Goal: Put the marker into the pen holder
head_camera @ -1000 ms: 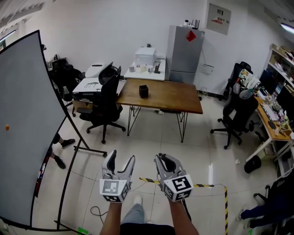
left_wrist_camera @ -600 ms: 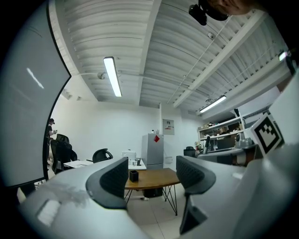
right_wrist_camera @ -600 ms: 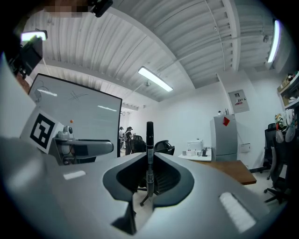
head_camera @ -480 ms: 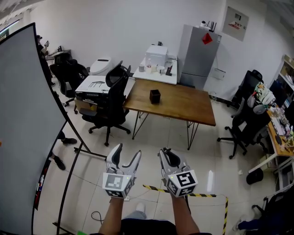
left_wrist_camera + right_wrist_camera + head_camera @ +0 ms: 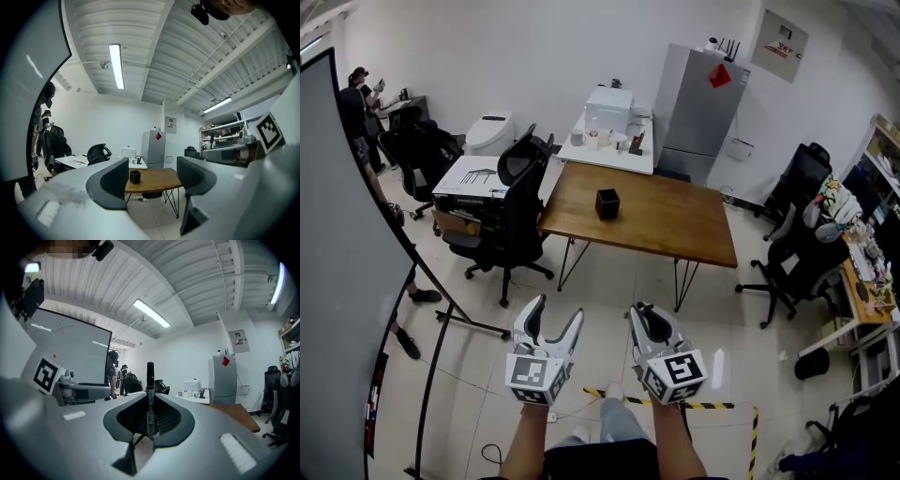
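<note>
Right tongs: closed on a slim black marker, which stands upright between the pads in the right gripper view. The grip looks the same as a second ago.
Left tongs: spread apart and empty. Through the gap in the left gripper view you see only the room ahead.
Yellow-and-black floor tape: it lay level with your tongs a second ago. Now it sits lower in the frame, by your feet, so you have stepped forward.
Large grey board: it has slid towards the left edge of the head view as you moved on.
Brown wooden worktop: at mid frame, somewhat larger than before and still well apart from both tongs.
Small black square pen holder: it stands alone on the worktop's left half, and also shows between the left jaws.
Task meaning: the marker is secured and only the approach has changed. You still have to walk to the worktop before lowering the marker in.
</note>
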